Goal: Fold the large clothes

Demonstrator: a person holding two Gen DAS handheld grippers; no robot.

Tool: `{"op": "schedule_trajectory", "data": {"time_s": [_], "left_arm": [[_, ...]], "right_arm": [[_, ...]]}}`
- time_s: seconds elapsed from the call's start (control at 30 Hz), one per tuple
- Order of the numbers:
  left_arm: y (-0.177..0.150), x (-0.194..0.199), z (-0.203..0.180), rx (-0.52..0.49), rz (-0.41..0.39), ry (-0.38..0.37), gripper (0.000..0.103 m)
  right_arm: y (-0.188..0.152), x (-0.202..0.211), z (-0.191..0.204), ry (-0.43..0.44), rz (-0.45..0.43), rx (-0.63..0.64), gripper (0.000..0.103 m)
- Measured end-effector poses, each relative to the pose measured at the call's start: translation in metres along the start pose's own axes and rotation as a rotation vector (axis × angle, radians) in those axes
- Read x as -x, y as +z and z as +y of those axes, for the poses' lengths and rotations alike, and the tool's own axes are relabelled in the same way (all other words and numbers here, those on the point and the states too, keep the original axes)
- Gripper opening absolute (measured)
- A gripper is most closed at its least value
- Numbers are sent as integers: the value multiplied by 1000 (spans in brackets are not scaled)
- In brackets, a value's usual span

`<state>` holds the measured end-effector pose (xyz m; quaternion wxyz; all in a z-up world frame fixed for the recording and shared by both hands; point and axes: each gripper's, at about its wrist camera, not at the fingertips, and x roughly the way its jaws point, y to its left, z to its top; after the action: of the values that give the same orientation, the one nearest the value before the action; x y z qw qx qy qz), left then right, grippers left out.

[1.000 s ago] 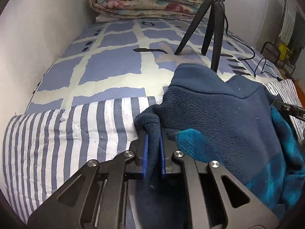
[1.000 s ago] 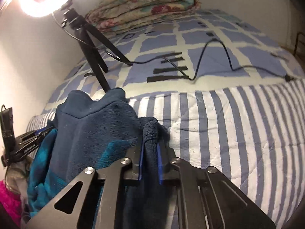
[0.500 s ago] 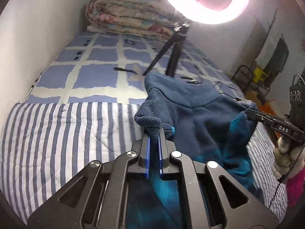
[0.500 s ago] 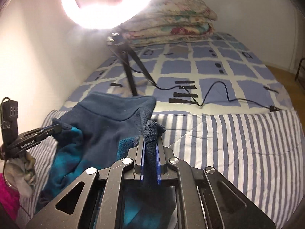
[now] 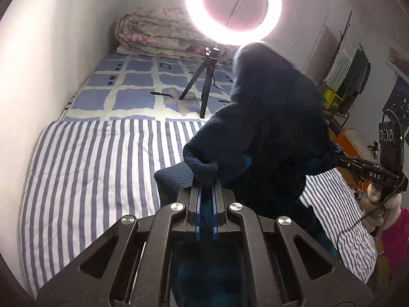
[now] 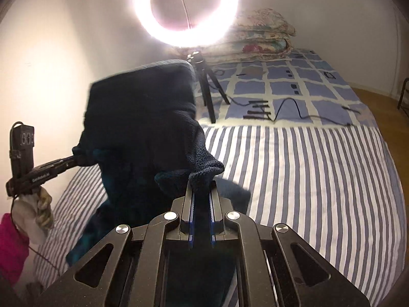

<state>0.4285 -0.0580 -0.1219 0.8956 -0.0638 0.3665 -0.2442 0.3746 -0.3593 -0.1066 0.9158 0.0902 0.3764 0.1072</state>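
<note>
In the left wrist view, a striped blue-and-white quilt [image 5: 97, 168] fills the left and centre of the frame, spread over the bed. At bottom centre, the left gripper [image 5: 206, 192] has its jaws nearly closed, pinching a thick edge of a dark navy fleece garment [image 5: 271, 128]. The garment rises from the jaws toward the upper right, lifted clear of the quilt, its top edge reaching a glowing ring light [image 5: 234, 7] at top centre. At the right edge, the other gripper grips the garment's far side.

In the right wrist view, the garment [image 6: 143, 117] hangs at centre left. At bottom centre, the right gripper [image 6: 202, 192] has its jaws nearly closed on a fold of fleece. The quilt [image 6: 306, 179] stretches to the right.
</note>
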Motion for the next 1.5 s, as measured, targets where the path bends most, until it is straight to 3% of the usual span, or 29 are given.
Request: {"op": "schedule_trajectory", "data": {"time_s": [0.3,0.47,0.63,0.7,0.77,0.83,0.87,0.9,0.97,1.07,1.3,1.33,1.37,1.4,1.43,1.5], "left_arm": [[-74,50,-16,-38,21,26,4],[-120,58,-17,-56,111,25,5],[-147,75,-18,-59,165,16,6],[-149,83,-14,-29,166,-5,16],[-146,91,-7,37,154,-31,49],[-140,96,5,144,135,-86,61],[-138,97,12,213,129,-117,63],[-135,95,18,270,129,-139,64],[-130,85,33,408,140,-209,66],[-126,71,40,521,150,-275,66],[-128,40,48,642,186,-312,66],[-128,38,47,642,182,-319,57],[-127,35,45,631,184,-313,37],[-125,32,43,617,191,-297,25],[-124,30,41,604,201,-271,14],[-124,32,37,598,193,-266,10]], "right_arm": [[-71,44,14,19,36,7,7],[-112,56,17,-26,94,33,8],[-137,72,18,-80,141,68,9],[-141,85,17,-85,139,62,9],[-141,99,13,-47,121,10,10],[-141,110,12,19,111,-52,25],[-139,111,12,52,110,-85,46],[-139,112,14,70,107,-105,60],[-138,107,19,120,101,-148,61],[-140,87,22,173,131,-226,61],[-141,40,23,177,155,-344,61],[-141,37,22,185,156,-357,57],[-141,31,22,205,151,-382,47],[-141,27,21,218,152,-399,28],[-141,22,21,229,159,-418,16],[-141,17,21,220,169,-434,8]]}}
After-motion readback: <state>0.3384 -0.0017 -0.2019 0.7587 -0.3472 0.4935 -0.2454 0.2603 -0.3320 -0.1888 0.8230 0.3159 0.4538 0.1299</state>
